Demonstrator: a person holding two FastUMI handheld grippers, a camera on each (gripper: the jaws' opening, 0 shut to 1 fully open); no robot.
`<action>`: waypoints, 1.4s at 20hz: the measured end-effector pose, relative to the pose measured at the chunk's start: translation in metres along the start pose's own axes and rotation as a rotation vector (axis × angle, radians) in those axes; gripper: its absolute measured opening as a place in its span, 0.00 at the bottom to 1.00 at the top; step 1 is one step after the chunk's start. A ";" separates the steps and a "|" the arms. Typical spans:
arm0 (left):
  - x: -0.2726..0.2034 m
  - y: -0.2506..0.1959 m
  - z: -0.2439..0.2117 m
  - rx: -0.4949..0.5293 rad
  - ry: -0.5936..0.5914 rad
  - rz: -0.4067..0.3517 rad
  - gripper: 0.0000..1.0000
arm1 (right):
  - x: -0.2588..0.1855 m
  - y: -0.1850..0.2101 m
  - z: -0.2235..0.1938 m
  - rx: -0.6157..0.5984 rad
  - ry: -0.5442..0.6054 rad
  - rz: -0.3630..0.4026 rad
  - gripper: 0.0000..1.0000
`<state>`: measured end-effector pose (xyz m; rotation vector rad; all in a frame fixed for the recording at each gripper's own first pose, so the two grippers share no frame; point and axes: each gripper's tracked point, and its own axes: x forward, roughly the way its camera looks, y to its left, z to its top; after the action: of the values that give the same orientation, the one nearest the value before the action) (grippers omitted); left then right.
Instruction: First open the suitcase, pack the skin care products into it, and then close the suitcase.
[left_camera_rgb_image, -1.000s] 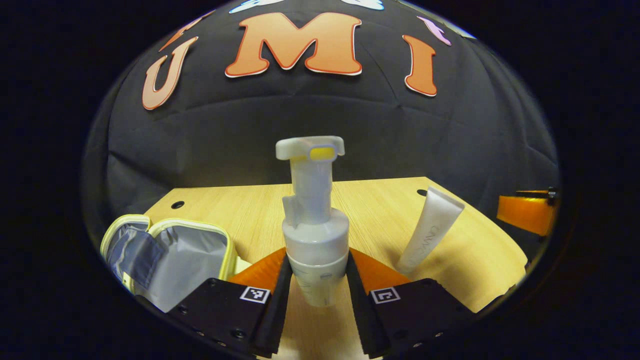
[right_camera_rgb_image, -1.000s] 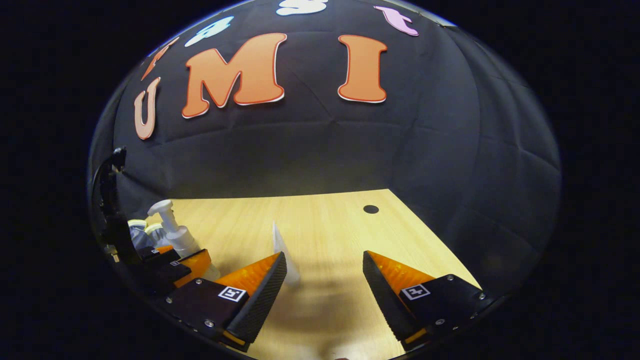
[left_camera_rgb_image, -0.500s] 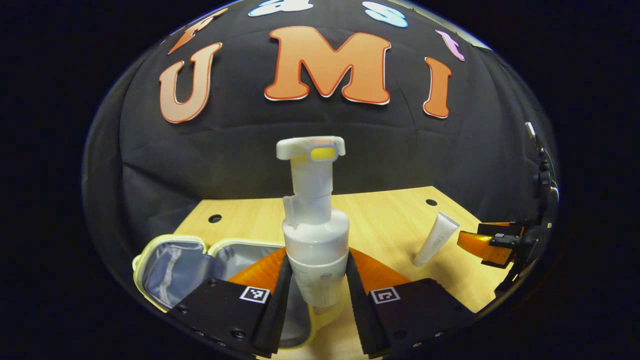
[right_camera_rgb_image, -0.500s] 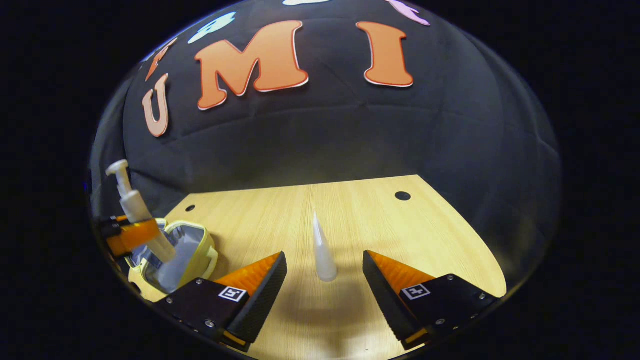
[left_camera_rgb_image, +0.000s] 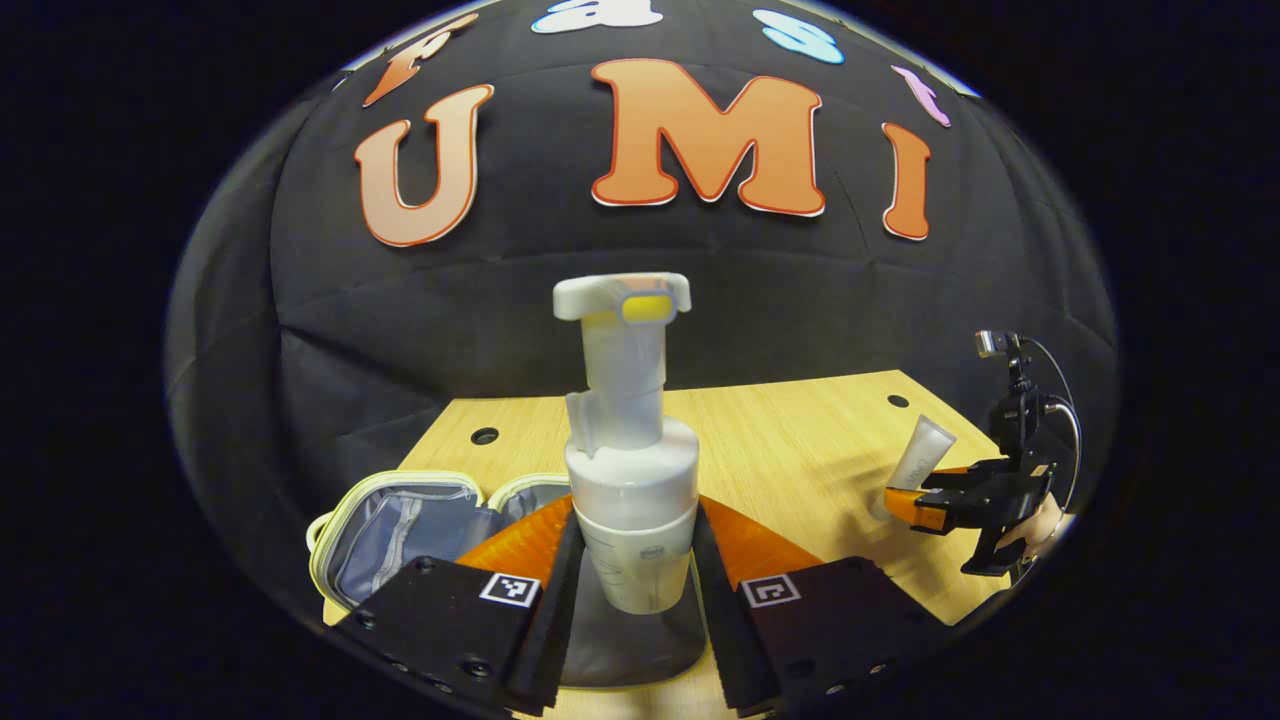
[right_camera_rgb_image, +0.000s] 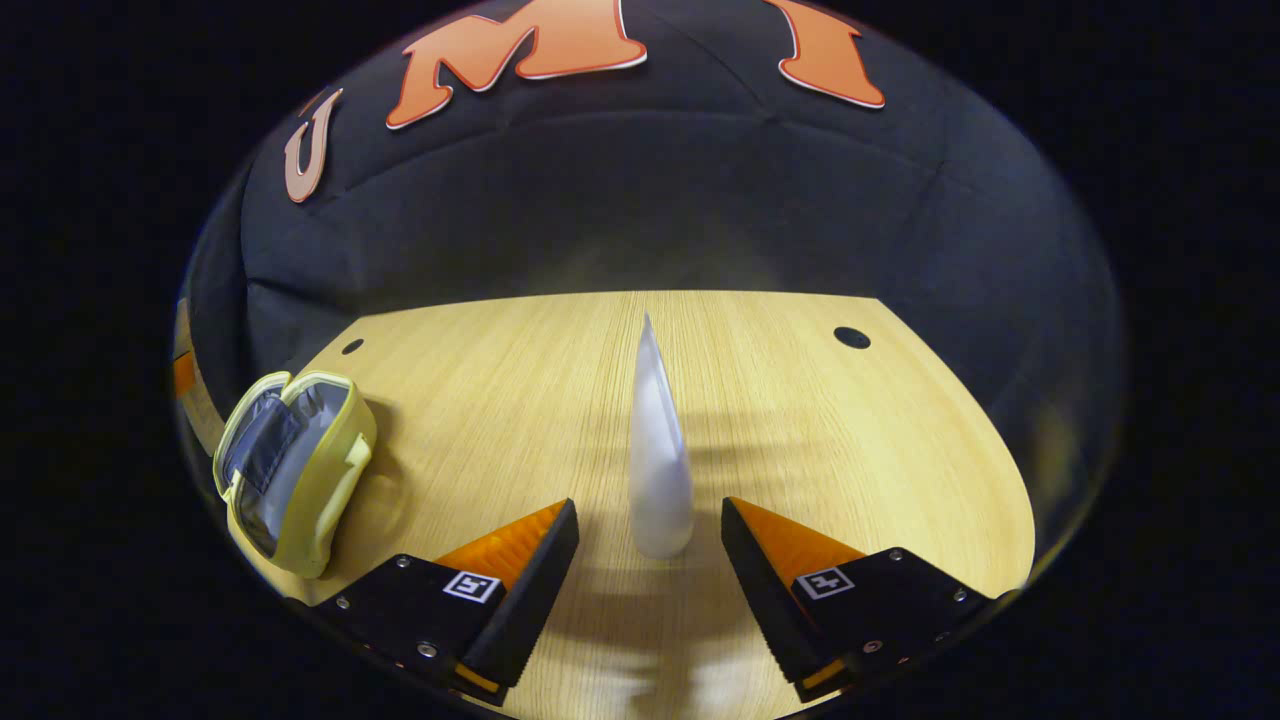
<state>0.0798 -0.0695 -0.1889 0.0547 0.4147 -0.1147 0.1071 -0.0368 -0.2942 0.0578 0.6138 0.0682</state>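
Observation:
My left gripper (left_camera_rgb_image: 632, 570) is shut on a white pump bottle (left_camera_rgb_image: 628, 470), held upright above the open pale-yellow suitcase (left_camera_rgb_image: 400, 520) with its grey lining. A white tube (right_camera_rgb_image: 659, 460) stands on its cap on the wooden table (right_camera_rgb_image: 850, 450), between the spread fingers of my right gripper (right_camera_rgb_image: 650, 545), which is open and not touching it. In the right gripper view the suitcase (right_camera_rgb_image: 290, 465) lies open at the far left. In the left gripper view the right gripper (left_camera_rgb_image: 940, 500) and the tube (left_camera_rgb_image: 922, 452) sit at the far right.
The table has round holes near its back corners (right_camera_rgb_image: 852, 337) (left_camera_rgb_image: 484, 436). The black cloth wall rises just behind the table's far edge. A hand (left_camera_rgb_image: 1040, 520) holds the right gripper at the right edge.
The left gripper has carried the pump bottle left, over the open suitcase. The right gripper has moved forward and tilted down, so the tube now stands between its open fingers.

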 end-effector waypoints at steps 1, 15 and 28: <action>0.001 0.004 -0.003 -0.004 0.012 0.008 0.58 | 0.006 0.002 -0.003 0.004 0.010 0.013 0.87; -0.007 0.046 0.020 0.001 0.063 -0.080 0.59 | -0.041 0.028 0.034 0.067 -0.042 0.046 0.42; -0.010 0.077 -0.067 0.144 0.643 -0.463 0.59 | -0.185 0.181 0.049 0.209 -0.153 0.057 0.42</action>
<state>0.0533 0.0132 -0.2434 0.1381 1.0583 -0.5931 -0.0243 0.1268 -0.1346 0.2803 0.4641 0.0546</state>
